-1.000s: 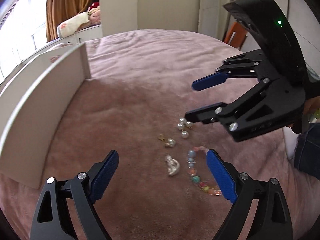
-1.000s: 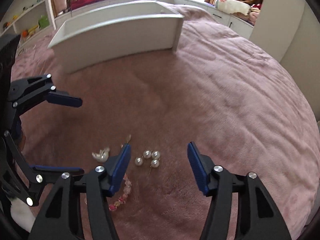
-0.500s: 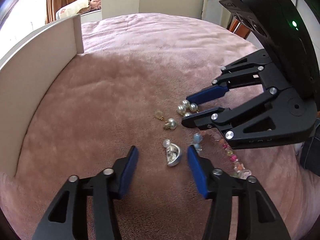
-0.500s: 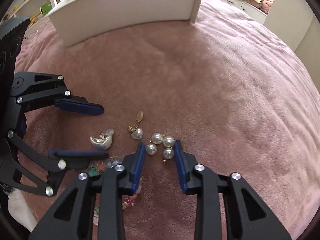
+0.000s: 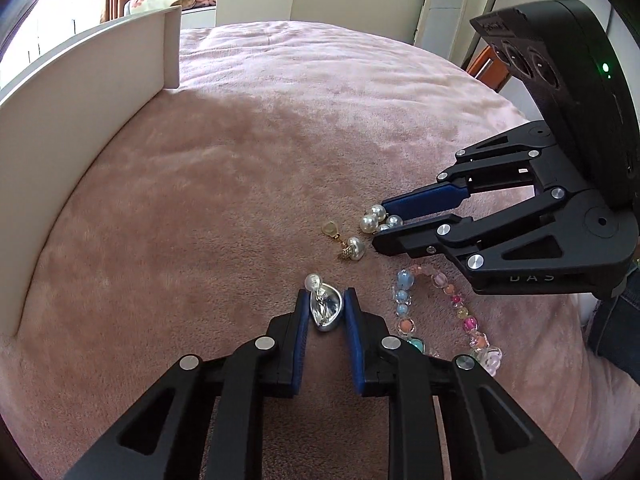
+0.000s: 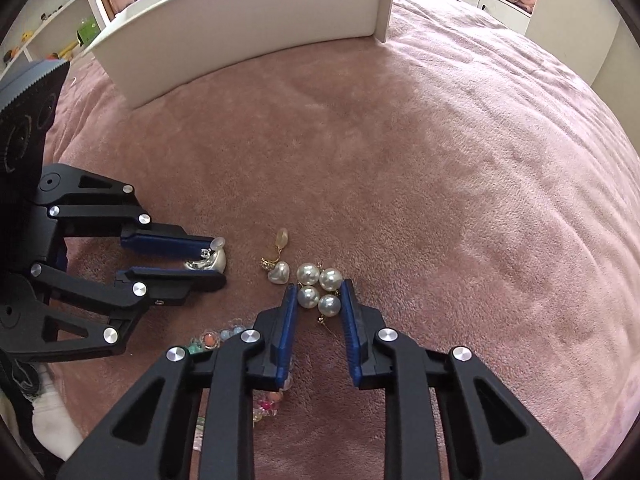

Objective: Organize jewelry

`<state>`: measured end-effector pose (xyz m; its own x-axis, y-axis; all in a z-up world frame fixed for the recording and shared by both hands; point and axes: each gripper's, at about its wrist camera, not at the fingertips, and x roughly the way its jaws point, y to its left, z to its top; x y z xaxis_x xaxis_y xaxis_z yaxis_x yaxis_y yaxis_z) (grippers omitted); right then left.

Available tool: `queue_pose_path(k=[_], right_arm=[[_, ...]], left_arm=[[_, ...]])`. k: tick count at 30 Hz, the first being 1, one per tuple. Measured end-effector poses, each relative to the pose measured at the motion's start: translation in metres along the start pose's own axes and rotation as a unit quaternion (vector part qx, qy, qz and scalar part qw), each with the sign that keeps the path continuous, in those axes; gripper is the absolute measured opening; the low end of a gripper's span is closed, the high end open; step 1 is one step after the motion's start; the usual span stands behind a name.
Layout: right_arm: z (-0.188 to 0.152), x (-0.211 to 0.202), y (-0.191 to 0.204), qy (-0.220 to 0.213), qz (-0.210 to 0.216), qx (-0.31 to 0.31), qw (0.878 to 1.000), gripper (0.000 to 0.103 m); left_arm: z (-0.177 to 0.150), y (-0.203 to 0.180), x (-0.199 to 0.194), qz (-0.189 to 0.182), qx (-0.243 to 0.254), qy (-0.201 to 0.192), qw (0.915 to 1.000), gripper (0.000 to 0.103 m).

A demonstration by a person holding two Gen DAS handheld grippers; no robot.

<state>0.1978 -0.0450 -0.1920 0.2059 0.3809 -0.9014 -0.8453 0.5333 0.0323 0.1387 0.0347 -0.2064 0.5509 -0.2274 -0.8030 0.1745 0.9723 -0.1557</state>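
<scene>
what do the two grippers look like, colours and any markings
Both the left gripper and right gripper are matte black linkage frames with silver rivets and blue ribbed finger pads. The right one carries a black housing with a green light and faint embossed lettering.

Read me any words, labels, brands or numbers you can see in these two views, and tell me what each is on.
"D A S": faint raised letters on the black body of the right gripper, in the left wrist view; they may be part of a longer word.
The white tray, pink blanket and jewelry carry no readable text.
</scene>
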Motion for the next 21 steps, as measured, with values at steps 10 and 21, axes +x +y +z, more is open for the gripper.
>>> queue_pose_path(k=[10, 21], right_arm=[[0.005, -0.031, -0.005, -0.042, 0.010, 0.019, 0.999, 0.022], [0.048, -0.084, -0.003, -0.124, 0.024, 0.037, 0.991, 0.022]], left_arm=[[0.007, 0.011, -0.021, 0.004, -0.015, -0.017, 0.9997, 0.022], [0.044, 0.033, -0.083, 0.026, -0.009, -0.078, 0.9966, 0.022]])
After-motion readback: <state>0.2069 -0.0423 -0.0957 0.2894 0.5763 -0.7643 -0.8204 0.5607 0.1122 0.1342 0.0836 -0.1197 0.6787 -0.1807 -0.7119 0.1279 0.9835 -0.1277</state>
